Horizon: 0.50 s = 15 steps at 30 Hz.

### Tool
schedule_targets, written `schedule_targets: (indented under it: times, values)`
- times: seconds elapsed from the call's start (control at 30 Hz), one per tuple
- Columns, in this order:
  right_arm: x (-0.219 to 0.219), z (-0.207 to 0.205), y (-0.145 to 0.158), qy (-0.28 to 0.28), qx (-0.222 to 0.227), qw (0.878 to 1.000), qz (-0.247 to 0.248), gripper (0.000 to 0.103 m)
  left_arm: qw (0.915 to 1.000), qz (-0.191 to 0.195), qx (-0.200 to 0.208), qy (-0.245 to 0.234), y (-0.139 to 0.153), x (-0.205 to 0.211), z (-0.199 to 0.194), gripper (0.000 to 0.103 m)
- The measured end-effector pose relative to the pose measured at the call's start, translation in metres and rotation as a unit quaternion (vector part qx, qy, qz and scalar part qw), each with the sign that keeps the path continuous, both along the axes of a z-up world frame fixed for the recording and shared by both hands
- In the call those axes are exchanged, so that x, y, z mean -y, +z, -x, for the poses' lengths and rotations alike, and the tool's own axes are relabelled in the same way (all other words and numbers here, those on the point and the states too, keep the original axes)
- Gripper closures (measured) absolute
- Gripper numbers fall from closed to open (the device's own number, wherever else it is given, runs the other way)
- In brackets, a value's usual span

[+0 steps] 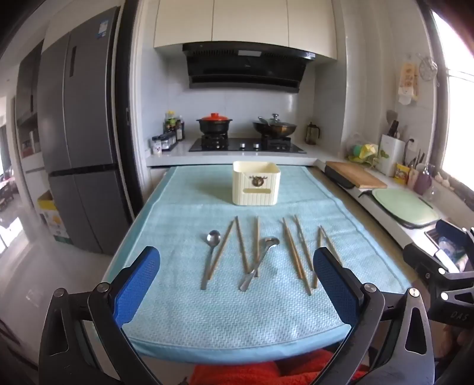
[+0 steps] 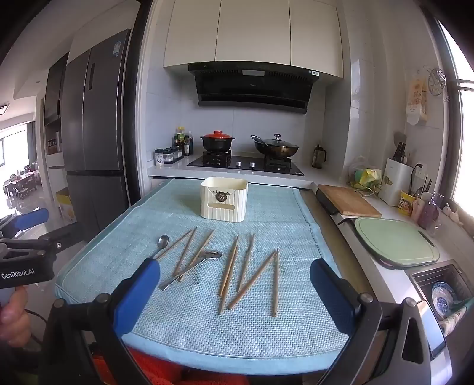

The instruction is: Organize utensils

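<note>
Hovering with both left tongs (image 1: pixel 237 284) and right tongs (image 2: pixel 234 284) spread apart and empty, approaching chopsticks (image 2: pixel 229 272) ahead; gripping mid-shaft is looking wisest before the cream holder (image 2: pixel 224 199).

A home kitchen

At the far wall a gas hob (image 1: pixel 247 145) carries a red-lidded clay pot (image 1: pixel 214 122) and a lidded wok (image 1: pixel 274 126) under a black range hood (image 1: pixel 246 68) and cream wall cabinets (image 1: pixel 246 20). A tall grey fridge (image 1: pixel 78 130) stands at the left; on the right surface lie a wooden cutting board (image 1: pixel 357 174), a green board (image 1: pixel 404 207) and a knife block (image 1: pixel 391 154) by the window.
</note>
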State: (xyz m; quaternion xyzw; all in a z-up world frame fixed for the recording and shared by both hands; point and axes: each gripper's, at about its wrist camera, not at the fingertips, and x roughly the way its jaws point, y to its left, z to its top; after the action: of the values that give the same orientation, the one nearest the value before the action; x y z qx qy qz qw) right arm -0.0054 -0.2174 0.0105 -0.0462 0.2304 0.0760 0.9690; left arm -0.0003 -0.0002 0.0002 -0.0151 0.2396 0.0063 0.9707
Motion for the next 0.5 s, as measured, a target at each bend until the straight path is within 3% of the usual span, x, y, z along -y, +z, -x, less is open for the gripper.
schedule_targets:
  times: [0.5]
  values:
    - [-0.0055,0.0003,-0.0028,0.001,0.000,1.000,0.000,0.000,0.9999,0.009,-0.004,0.001,-0.0035,-0.0044,-0.0004,0.000]
